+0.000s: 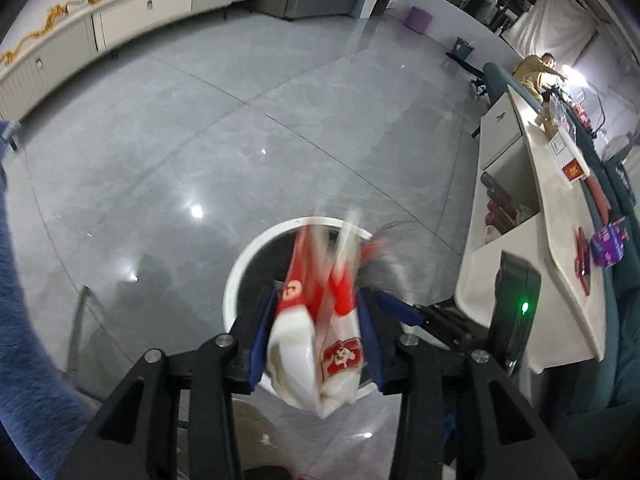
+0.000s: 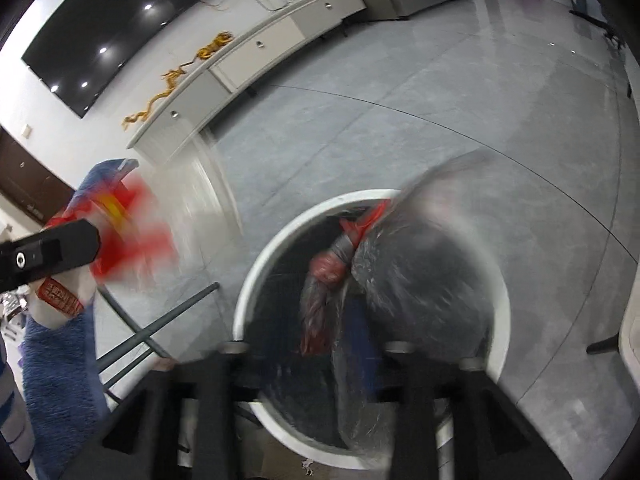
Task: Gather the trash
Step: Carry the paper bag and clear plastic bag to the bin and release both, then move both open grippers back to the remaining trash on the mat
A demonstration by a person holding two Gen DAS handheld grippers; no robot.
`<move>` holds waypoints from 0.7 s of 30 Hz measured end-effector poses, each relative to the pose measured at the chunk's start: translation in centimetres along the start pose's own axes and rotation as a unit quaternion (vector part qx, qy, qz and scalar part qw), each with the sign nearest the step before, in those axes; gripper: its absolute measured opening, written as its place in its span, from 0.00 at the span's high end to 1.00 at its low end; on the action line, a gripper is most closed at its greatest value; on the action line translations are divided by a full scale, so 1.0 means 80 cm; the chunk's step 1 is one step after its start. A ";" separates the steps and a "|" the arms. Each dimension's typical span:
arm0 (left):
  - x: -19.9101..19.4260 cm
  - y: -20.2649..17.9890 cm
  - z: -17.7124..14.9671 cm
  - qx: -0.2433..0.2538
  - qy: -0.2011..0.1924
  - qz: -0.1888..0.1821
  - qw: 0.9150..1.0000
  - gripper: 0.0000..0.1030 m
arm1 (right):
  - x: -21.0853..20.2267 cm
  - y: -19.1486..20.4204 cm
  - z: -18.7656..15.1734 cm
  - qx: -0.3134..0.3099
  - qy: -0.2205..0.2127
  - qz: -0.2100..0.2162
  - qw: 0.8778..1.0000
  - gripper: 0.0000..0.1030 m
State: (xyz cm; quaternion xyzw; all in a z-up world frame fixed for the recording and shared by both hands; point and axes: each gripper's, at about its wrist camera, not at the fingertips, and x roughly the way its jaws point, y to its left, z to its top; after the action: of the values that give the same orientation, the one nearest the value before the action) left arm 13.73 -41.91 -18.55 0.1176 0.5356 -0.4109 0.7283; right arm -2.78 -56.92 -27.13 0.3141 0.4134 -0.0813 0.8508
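My left gripper (image 1: 316, 324) is shut on a red and white plastic bag (image 1: 316, 340) and holds it above the round white trash bin (image 1: 240, 264). The bag is blurred; it also shows in the right wrist view (image 2: 128, 232) at the left with the left gripper (image 2: 52, 252). My right gripper (image 2: 340, 320) is shut on the tied neck of a clear grey trash bag (image 2: 420, 272) with a red drawstring (image 2: 360, 224), right over the bin (image 2: 256, 280). The right gripper's fingers are blurred.
A white counter (image 1: 560, 220) with boxes and packets stands at the right. A long white sideboard (image 1: 120, 12) runs along the far wall. A glass-topped table edge (image 2: 208, 184) lies left of the bin. Grey tiled floor (image 1: 240, 120) spreads beyond.
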 end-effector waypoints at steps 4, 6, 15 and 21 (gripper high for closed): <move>0.007 0.001 0.000 -0.013 0.002 -0.014 1.000 0.45 | -0.002 -0.005 -0.003 0.010 -0.003 -0.006 1.000 0.53; 0.005 -0.002 0.000 -0.011 -0.001 -0.017 1.000 0.45 | -0.011 -0.010 -0.004 0.012 -0.006 -0.010 1.000 0.53; -0.051 -0.003 -0.012 -0.001 -0.057 0.023 0.998 0.45 | -0.048 0.007 -0.002 0.013 -0.045 -0.027 0.999 0.52; -0.114 0.004 -0.028 0.005 -0.108 0.050 0.993 0.45 | -0.112 0.025 0.004 0.003 -0.096 -0.046 0.994 0.52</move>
State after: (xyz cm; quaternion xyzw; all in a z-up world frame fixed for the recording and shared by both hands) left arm 11.62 -36.00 -11.58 0.1026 0.4449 -0.3870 0.8011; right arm -7.59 -56.61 -19.27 0.2886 0.3436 -0.1512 0.8808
